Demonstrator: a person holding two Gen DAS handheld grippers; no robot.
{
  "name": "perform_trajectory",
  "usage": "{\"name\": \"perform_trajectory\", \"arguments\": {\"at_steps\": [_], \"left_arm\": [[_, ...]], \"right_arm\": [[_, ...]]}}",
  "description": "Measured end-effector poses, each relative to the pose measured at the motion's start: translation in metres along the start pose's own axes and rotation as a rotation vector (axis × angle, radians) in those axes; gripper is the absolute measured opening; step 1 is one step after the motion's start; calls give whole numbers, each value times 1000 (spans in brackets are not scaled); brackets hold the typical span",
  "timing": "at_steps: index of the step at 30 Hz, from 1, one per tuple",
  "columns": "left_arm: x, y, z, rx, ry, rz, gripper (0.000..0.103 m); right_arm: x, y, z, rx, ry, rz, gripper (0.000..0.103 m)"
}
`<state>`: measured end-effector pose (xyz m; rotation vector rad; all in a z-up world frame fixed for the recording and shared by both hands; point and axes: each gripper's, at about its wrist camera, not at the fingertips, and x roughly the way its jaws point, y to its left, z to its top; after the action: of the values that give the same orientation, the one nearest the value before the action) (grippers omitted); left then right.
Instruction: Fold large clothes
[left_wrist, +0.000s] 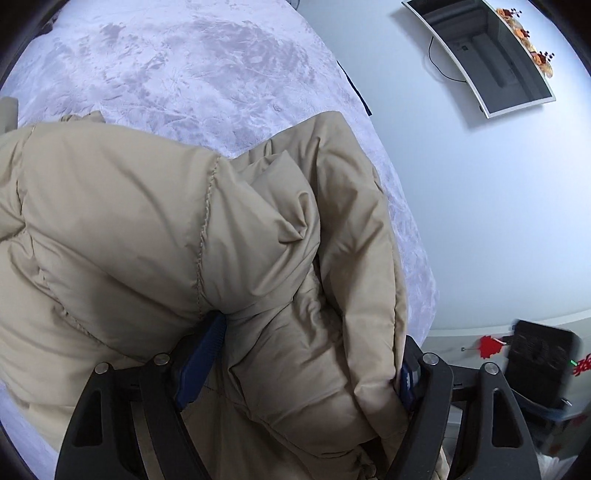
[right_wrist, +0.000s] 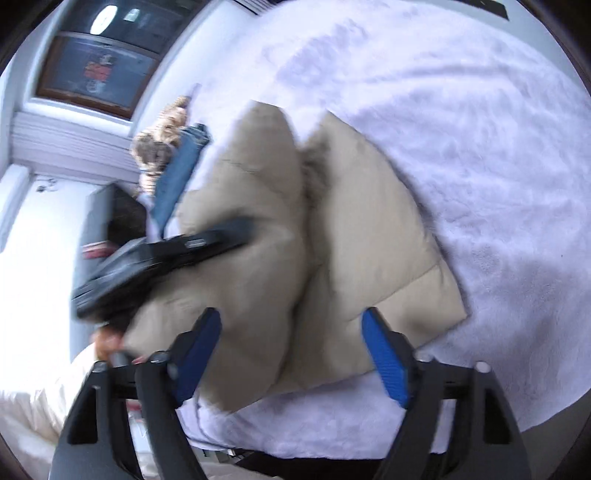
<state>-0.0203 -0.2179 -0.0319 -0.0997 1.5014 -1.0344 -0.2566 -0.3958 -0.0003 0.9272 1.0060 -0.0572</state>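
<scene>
A beige padded jacket (left_wrist: 155, 236) lies bunched and partly folded on a bed spread with a pale lilac plush blanket (left_wrist: 177, 74); no container appears in either view. In the left wrist view the left gripper (left_wrist: 303, 354) stands with its jaws wide, a thick fold of the jacket bulging between them. Its blue pads (left_wrist: 201, 365) are largely buried in cloth, so whether they press on the fabric cannot be made out. In the right wrist view — blurred throughout — the right gripper (right_wrist: 295, 354) hovers above the near edge of the jacket (right_wrist: 332, 229), jaws spread apart and nothing between the blue pads (right_wrist: 384, 362). The left gripper (right_wrist: 166, 258) shows there as a dark smeared shape at the jacket's left side. Beyond the jacket lie folded blue denim (right_wrist: 177, 173) and a fuzzy tan item (right_wrist: 159, 144), too blurred to identify. A wall-mounted screen (left_wrist: 480, 55) hangs past the bed's far edge; its lower frame is cut by glare.
</scene>
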Motion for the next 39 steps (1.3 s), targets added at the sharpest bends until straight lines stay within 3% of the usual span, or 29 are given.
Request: {"name": "perform_trajectory", "arguments": {"at_steps": [2, 4, 6, 9, 10, 11, 14, 16, 19, 30, 36, 39], "left_arm": [[14, 0, -5, 9, -3, 16, 79], [7, -9, -16, 24, -8, 38, 79], [-1, -21, -9, 67, -50, 58, 79], [-31, -27, -10, 138, -166, 108, 79], [-46, -24, -14, 154, -225, 152, 79], [-58, -18, -16, 160, -274, 202, 79], [-77, 15, -17, 115, -355, 342, 79], [-75, 48, -13, 33, -361, 404, 79], [-56, 73, -5, -14, -343, 407, 79], [45, 0, 31, 157, -306, 474, 79], [54, 7, 36, 143, -285, 494, 79], [54, 11, 38, 132, -281, 500, 79]], "right_arm": [[-8, 22, -8, -65, 22, 54, 83], [-1, 45, -18, -135, 57, 53, 84], [22, 63, -12, -192, 79, 3, 84], [45, 77, -23, -223, 56, -141, 80], [49, 74, -19, -203, 26, -177, 57], [49, 73, -12, -186, 6, -195, 18], [40, 55, -7, -128, -51, -254, 14], [34, 46, -9, -118, -69, -290, 14], [29, 29, -17, -83, -67, -314, 14], [22, -62, 1, 54, -68, -352, 15], [25, -106, 17, 173, 15, -258, 40], [-2, -98, 24, 131, -30, -310, 42]]}}
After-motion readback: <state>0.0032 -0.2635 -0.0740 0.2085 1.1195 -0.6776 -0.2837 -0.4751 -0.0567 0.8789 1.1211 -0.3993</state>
